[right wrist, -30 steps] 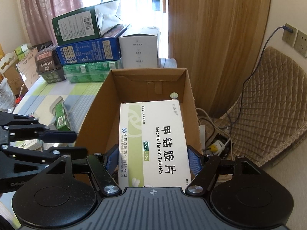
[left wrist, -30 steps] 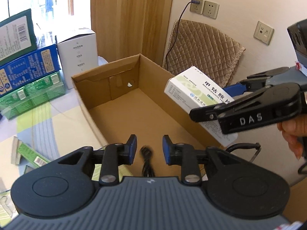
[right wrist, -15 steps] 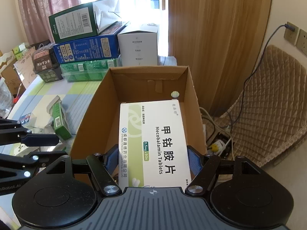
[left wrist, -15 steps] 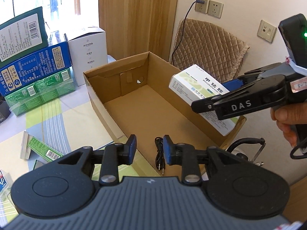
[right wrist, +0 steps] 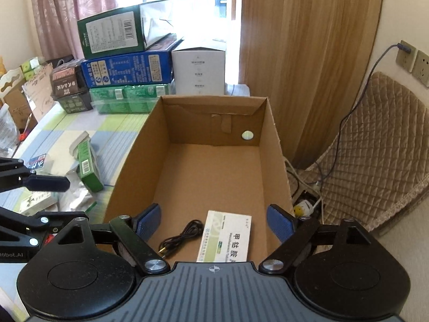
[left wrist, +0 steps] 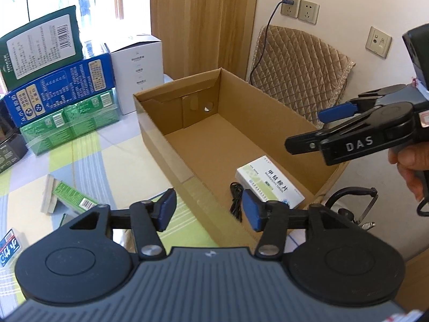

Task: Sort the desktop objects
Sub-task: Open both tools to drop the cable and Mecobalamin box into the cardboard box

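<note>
While both claws gape, medicine box [right wrist: 226,237] lies inside carton [right wrist: 276,155].

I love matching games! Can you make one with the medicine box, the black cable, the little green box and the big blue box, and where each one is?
Things:
1. white medicine box
2. black cable
3. small green box
4. blue box

Places:
A. in the stack at the back, under a dark green box
B. lying on the tablecloth outside the cardboard box
C. inside the cardboard box, right part of the floor
D. inside the cardboard box, left of the medicine box

Pairs: 1-C, 2-D, 3-B, 4-A
</note>
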Demonstrator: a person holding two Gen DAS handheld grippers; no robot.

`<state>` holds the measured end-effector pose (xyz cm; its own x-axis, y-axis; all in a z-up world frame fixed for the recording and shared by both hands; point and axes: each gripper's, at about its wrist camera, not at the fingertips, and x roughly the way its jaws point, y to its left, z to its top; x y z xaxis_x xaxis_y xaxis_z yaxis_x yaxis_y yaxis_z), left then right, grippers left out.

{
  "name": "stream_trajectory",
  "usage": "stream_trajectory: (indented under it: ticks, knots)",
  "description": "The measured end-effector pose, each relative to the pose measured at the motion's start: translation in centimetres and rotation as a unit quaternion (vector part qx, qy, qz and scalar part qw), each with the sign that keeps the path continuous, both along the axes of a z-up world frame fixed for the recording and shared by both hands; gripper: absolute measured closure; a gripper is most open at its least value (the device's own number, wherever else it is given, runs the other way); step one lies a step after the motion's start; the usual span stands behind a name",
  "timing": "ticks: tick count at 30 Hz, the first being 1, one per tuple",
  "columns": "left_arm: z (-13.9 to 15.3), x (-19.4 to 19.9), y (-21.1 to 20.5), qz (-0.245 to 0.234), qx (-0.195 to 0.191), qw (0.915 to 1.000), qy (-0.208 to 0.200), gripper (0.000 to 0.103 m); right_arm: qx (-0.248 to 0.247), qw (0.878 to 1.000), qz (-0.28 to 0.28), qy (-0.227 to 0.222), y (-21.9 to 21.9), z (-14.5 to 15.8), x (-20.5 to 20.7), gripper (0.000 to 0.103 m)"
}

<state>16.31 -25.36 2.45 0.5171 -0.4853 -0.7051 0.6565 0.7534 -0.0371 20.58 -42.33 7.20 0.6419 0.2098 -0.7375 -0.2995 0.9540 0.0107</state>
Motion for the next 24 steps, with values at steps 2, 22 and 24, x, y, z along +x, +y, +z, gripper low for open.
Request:
stream_trajectory:
  ticks: [2, 22, 24]
  knots:
    - [0.1, -0.2, 0.6, 0.004, 0.003, 1.0, -0.002, 0.043, -0.001, 1.0, 0.001, 0.0, 0.2, 0.1, -0.5, 0.019]
    - [2.0, -4.0, 7.7, 0.029, 0.022, 0.9988, -0.033, 0.005, -0.017, 0.999, 0.028, -0.007, 4.7, 2.1, -6.4, 0.002]
    - [2.3, -4.3, 8.4, 0.032, 0.026, 0.9985, -0.036, 0.002, -0.018, 0.999, 0.034, -0.008, 5.2, 2.2, -6.8, 0.002]
